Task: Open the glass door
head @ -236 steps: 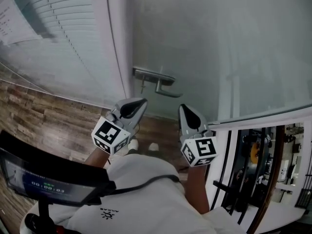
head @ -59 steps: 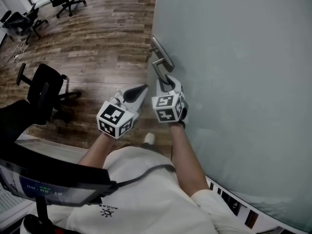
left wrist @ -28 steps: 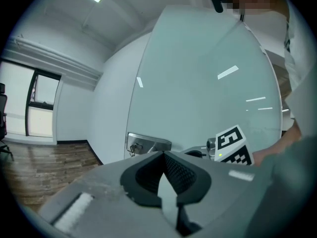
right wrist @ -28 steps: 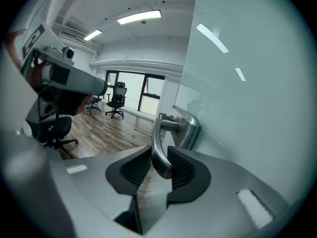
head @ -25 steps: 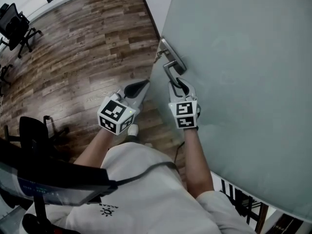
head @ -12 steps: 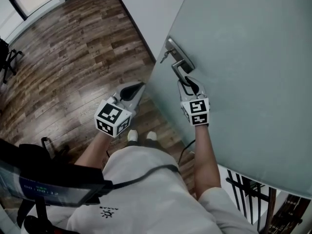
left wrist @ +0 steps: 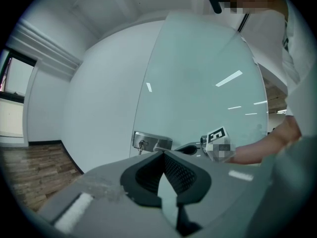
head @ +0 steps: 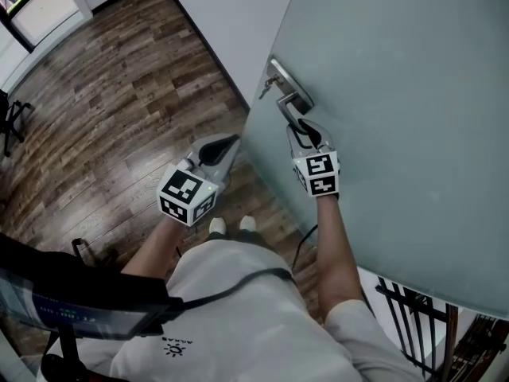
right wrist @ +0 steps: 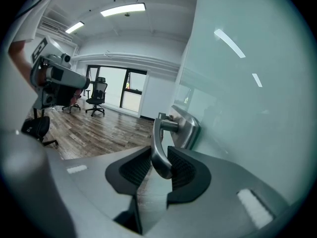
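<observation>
The frosted glass door (head: 398, 94) stands swung open at the right of the head view. Its steel lever handle (head: 288, 111) hangs from a lock plate (head: 280, 82) near the door's edge. My right gripper (head: 306, 136) is shut on the lever's end. In the right gripper view the lever (right wrist: 159, 145) runs down between the ribbed pads (right wrist: 181, 167), which press on it from both sides. My left gripper (head: 224, 145) hangs free left of the door's edge, shut on nothing. In the left gripper view its tips (left wrist: 162, 154) meet, with the lock plate (left wrist: 151, 142) beyond them.
Wood floor (head: 119, 94) spreads to the left, with a white wall (head: 223, 22) beyond the door's edge. A black railing (head: 413, 317) shows at lower right. Office chairs (right wrist: 96, 100) stand by far windows. The person's feet (head: 227, 225) are near the door's edge.
The door has swung further round with my right gripper still on the lever. The white wall now shows beyond the door's edge. My left gripper stayed beside the door's edge.
</observation>
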